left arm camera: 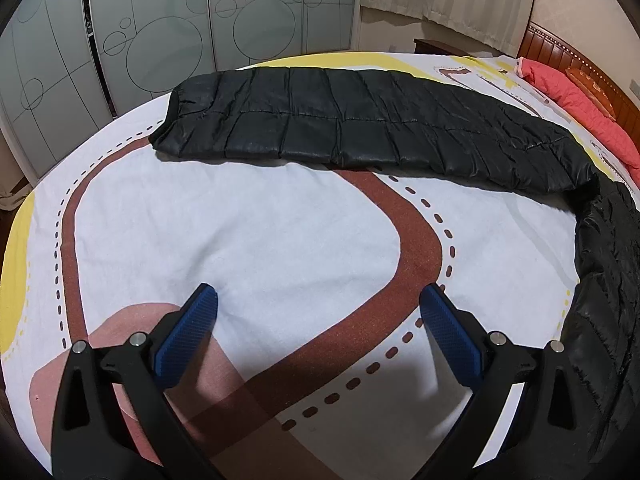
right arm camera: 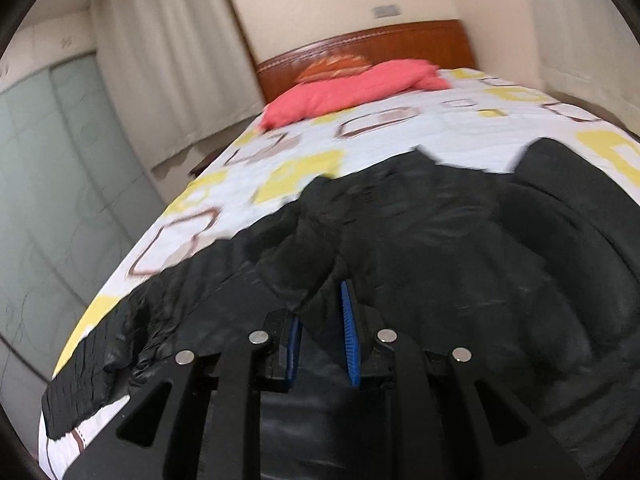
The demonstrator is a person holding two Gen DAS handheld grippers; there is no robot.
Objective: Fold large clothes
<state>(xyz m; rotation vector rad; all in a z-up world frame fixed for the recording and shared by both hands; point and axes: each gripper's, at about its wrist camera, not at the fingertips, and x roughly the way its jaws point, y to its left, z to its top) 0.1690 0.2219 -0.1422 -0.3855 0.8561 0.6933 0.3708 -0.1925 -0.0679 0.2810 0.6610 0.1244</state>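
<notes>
Black jacket (right arm camera: 400,240) fabric sits pinched in my right jaws (right arm camera: 320,320); my left jaws (left arm camera: 316,300) gape empty over the bed (left arm camera: 280,240).

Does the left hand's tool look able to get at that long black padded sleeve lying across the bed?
Probably yes. The left gripper has open jaws over bare bedspread, and nothing lies between it and the black sleeve further across the bed.

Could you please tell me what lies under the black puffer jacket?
The black puffer jacket lies on the patterned bedsheet. Whatever the jacket covers beneath it cannot be seen.
</notes>
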